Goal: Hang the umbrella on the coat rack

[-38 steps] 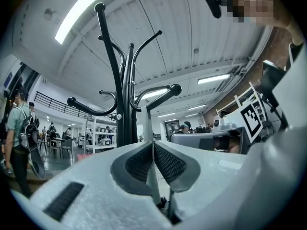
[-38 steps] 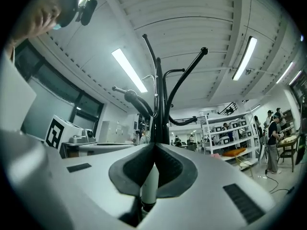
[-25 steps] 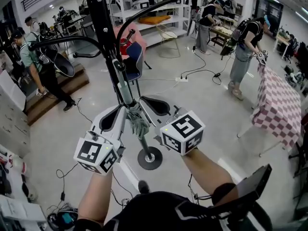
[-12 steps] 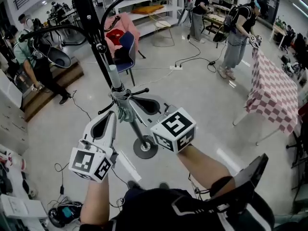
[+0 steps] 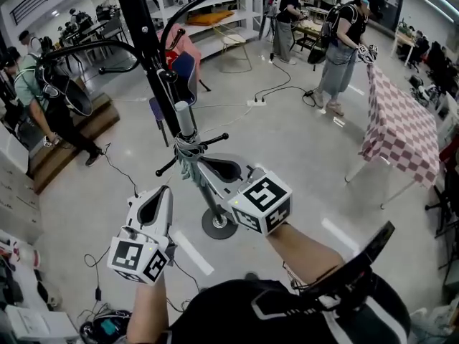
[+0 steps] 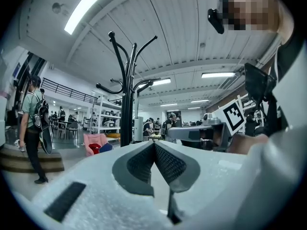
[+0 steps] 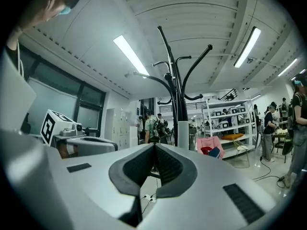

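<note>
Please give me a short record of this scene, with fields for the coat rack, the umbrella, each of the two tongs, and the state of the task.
coat rack: black, upright, on a round base
umbrella: folded, grey-green, handle up, beside the coat rack pole at its low pegs
left tongs: shut, empty, apart from the umbrella
right tongs: shut, empty, near the umbrella, not gripping it
task state: umbrella seems hung; how it is attached cannot be told
</note>
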Tool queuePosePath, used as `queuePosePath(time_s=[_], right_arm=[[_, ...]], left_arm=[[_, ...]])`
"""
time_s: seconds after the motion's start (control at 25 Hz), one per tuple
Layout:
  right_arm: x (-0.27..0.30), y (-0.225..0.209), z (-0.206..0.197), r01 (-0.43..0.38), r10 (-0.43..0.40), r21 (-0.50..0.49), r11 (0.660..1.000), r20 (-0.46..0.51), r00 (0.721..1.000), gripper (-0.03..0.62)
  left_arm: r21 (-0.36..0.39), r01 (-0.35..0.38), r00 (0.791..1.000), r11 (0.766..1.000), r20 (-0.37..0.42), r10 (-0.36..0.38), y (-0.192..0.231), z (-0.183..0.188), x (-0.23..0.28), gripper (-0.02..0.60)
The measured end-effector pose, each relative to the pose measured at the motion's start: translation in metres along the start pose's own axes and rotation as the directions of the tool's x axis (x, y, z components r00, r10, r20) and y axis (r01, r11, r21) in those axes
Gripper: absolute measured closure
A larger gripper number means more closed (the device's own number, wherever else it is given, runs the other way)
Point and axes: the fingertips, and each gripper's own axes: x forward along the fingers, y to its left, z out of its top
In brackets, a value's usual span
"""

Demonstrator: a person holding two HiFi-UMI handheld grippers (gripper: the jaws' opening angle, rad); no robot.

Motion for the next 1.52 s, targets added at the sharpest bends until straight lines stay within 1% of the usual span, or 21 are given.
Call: queuePosePath(time_s=[0.16, 0.36, 0.64, 0.8, 1.0, 1.2, 1.52], right_arm=[[0.01, 0.015, -0.001, 0.019, -0.019, 0.006, 1.0, -0.005, 1.0, 0.585], [0.013, 0.031, 0.001, 0.047, -0.047, 0.02, 0.999, 0.003, 0.999, 0.585], [0.011, 0.044, -0.004, 0.096, -0.096, 0.003, 0.995, -0.008, 0.995, 0.585], [0.013, 0.051, -0.001, 0.12, -0.12, -0.011, 0.993, 0.0, 0.993, 0.585], [0.012, 0.053, -0.001, 0.147, -0.147, -0.031, 0.989, 0.006, 0.989, 0.585], [0.016, 0.059, -0.002, 0.147, -0.147, -0.046, 0.988, -0.003, 0.989, 0.586], [0.011, 0.066, 0.0, 0.148, -0.148, -0.047, 0.988, 0.0, 0.989, 0.586]], left_arm=[[-0.015, 0.014, 1.0, 1.0, -0.008, -0.014, 0.015, -0.003, -0.014, 0.571], [-0.043, 0.039, 0.999, 0.998, -0.004, -0.04, 0.021, -0.005, -0.029, 0.571], [-0.065, 0.061, 0.998, 0.996, 0.007, -0.061, 0.028, -0.013, -0.041, 0.571], [-0.069, 0.053, 0.999, 0.996, 0.008, -0.052, 0.036, -0.013, -0.048, 0.571], [-0.074, 0.021, 1.0, 0.997, 0.015, -0.02, 0.044, -0.014, -0.054, 0.571], [-0.082, 0.006, 1.0, 0.997, 0.012, -0.005, 0.05, -0.015, -0.058, 0.571], [-0.075, 0.018, 1.0, 0.997, 0.019, -0.017, 0.043, -0.013, -0.063, 0.571]])
